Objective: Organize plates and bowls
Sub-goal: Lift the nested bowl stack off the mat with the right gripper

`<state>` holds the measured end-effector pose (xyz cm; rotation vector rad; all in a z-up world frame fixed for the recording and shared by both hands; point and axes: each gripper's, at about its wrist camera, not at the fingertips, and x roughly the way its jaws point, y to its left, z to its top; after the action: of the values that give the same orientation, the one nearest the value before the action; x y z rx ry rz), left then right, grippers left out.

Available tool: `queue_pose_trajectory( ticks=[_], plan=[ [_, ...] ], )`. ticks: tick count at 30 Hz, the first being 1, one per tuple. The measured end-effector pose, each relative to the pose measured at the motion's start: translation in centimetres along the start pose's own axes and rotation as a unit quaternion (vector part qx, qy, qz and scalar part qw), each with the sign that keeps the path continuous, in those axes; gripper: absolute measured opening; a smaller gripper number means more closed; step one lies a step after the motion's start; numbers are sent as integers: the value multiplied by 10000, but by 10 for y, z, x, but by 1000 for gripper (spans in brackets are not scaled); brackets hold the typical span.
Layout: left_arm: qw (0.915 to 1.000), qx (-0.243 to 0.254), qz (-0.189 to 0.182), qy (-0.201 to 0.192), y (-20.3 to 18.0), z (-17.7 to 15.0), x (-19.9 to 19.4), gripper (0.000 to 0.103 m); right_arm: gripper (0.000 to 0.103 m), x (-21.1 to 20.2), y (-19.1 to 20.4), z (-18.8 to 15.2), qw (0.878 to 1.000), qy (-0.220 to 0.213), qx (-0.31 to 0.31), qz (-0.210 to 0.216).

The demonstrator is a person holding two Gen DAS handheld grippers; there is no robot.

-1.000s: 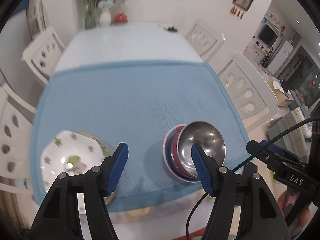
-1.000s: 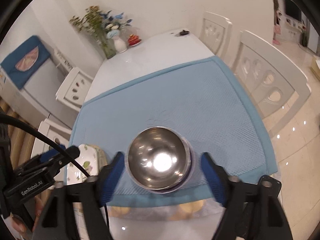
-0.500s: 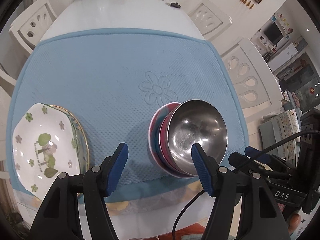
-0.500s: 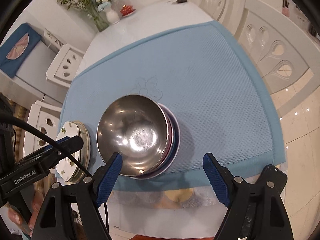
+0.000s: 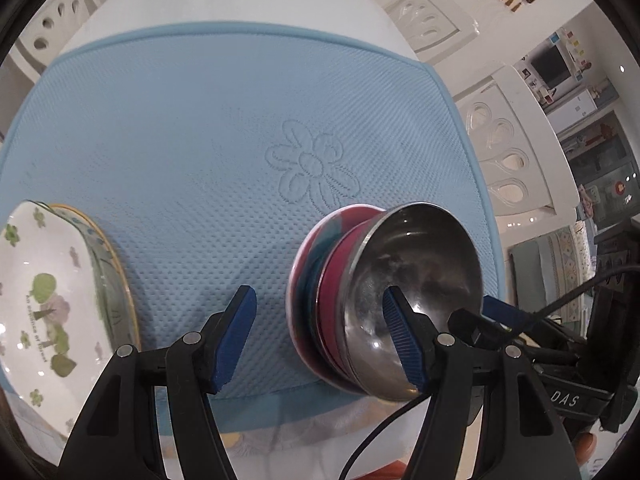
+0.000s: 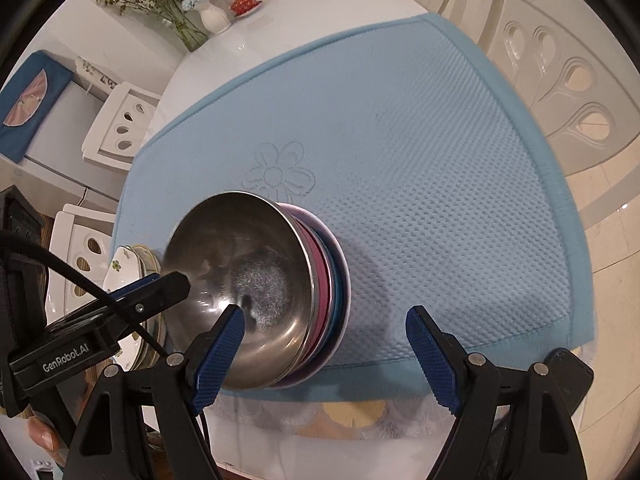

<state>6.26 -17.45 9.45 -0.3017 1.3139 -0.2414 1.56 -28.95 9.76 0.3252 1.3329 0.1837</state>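
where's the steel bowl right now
The steel bowl tops a stack of coloured bowls near the blue mat's front edge, right of the flowered plates in the left wrist view.

The steel bowl (image 5: 416,280) is polished metal, glossy, with hazy scuffs inside. Beneath it sit smooth pink and teal bowls (image 5: 320,280) with a soft sheen. The blue mat (image 5: 200,140) is matt cloth with a dimpled weave and an embossed flower. The white floral plate (image 5: 40,300) looks like glazed, shiny ceramic. The worktop (image 5: 224,0) is glossy white. Each gripper's pads (image 6: 218,356) are ribbed matt blue on black plastic.
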Motion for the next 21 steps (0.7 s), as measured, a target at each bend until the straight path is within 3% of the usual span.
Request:
queue_pose_trajectory(
  ticks=[21],
  plan=[
    [9989, -367, -283, 79, 18, -1, 26, 61, 79, 43, -10, 5, 9990, 239, 219, 295]
  ],
)
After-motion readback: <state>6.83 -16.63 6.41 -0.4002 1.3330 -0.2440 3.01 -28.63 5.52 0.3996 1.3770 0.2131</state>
